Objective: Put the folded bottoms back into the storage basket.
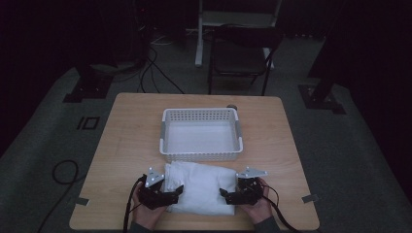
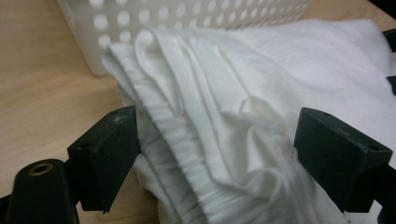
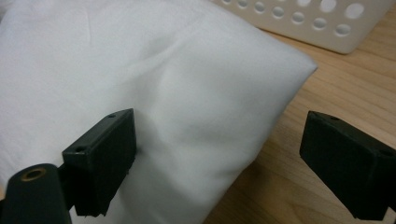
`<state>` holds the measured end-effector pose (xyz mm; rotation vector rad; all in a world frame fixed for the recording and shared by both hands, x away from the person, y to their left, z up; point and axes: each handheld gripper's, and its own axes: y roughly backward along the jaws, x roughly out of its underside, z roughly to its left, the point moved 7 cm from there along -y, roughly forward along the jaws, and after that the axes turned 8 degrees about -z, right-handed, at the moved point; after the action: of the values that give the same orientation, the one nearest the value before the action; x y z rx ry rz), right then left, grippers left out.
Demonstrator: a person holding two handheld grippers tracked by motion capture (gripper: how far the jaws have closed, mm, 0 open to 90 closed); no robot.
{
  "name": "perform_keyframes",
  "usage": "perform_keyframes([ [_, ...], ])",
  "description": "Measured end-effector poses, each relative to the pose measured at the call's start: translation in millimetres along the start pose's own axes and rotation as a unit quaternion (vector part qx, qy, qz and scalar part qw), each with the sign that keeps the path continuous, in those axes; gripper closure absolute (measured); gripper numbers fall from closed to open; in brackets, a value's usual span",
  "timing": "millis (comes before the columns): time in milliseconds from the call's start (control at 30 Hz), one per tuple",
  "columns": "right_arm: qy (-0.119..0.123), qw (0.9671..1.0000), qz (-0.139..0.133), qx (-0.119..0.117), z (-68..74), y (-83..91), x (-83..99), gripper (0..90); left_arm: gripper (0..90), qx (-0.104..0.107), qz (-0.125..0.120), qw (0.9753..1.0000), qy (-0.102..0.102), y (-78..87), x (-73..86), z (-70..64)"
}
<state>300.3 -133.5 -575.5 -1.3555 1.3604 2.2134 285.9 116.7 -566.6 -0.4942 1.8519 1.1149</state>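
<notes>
The folded white cloth [image 1: 200, 187] lies between both spread tongs, left [image 1: 167, 196] at nine o'clock, right [image 1: 229, 195] at three, basket [image 1: 201, 115] at twelve.

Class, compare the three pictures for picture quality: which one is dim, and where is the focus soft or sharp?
High view: dim overall, the room behind the table nearly black, the basket and folded white cloth brightest. Left gripper view: evenly lit, the cloth's ribbed hem sharp, the near black jaws slightly soft. Right gripper view: bright, the smooth cloth nearly washed out, with a soft shadow under its edge.
</notes>
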Motion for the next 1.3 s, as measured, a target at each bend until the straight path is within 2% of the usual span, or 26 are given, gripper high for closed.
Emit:
perform_keyframes([
  [133, -0.003, 0.9999, 0.010, 0.000, -0.2, -4.3, 2.7, 10.3, 13.7, 0.000, 0.005, 1.0000, 0.000, -4.5, 4.7, 2.0],
  [233, -0.008, 0.9998, 0.017, -0.001, -1.2, -7.5, 5.1, 9.7, 12.6, 0.005, 0.018, 0.9998, -0.001, -9.4, 9.2, 3.1],
  [367, -0.017, 0.9996, 0.023, -0.007, -1.8, -10.9, 7.4, 9.6, 9.8, 0.024, 0.026, 0.9990, 0.027, -16.8, 14.4, 8.5],
  [467, -0.031, 0.9991, 0.028, -0.008, -3.4, -14.3, 9.4, 9.6, 8.6, 0.043, 0.032, 0.9966, 0.062, -21.7, 18.2, 11.4],
  [533, -0.038, 0.9988, 0.031, -0.009, -3.7, -15.2, 10.1, 9.6, 8.6, 0.051, 0.031, 0.9954, 0.075, -24.1, 19.6, 12.4],
  [700, -0.059, 0.9973, 0.037, -0.021, -6.2, -18.0, 12.0, 9.7, 8.7, 0.052, 0.025, 0.9956, 0.074, -25.8, 19.5, 12.5],
  [900, -0.056, 0.9973, 0.035, -0.033, -6.2, -19.4, 11.1, 11.3, 9.0, 0.058, 0.031, 0.9954, 0.070, -27.4, 18.1, 13.5],
  [1033, -0.058, 0.9965, 0.031, -0.052, -5.5, -20.3, 9.3, 19.0, 9.8, 0.066, 0.037, 0.9947, 0.069, -29.1, 16.4, 14.4],
  [1167, -0.071, 0.9939, 0.029, -0.080, -4.4, -21.6, 7.3, 28.4, 11.7, 0.080, 0.044, 0.9934, 0.070, -30.5, 14.4, 15.6],
  [1300, -0.072, 0.9931, 0.030, -0.088, -5.3, -22.0, 6.8, 31.7, 11.6, 0.089, 0.048, 0.9923, 0.071, -30.9, 13.1, 18.3],
])
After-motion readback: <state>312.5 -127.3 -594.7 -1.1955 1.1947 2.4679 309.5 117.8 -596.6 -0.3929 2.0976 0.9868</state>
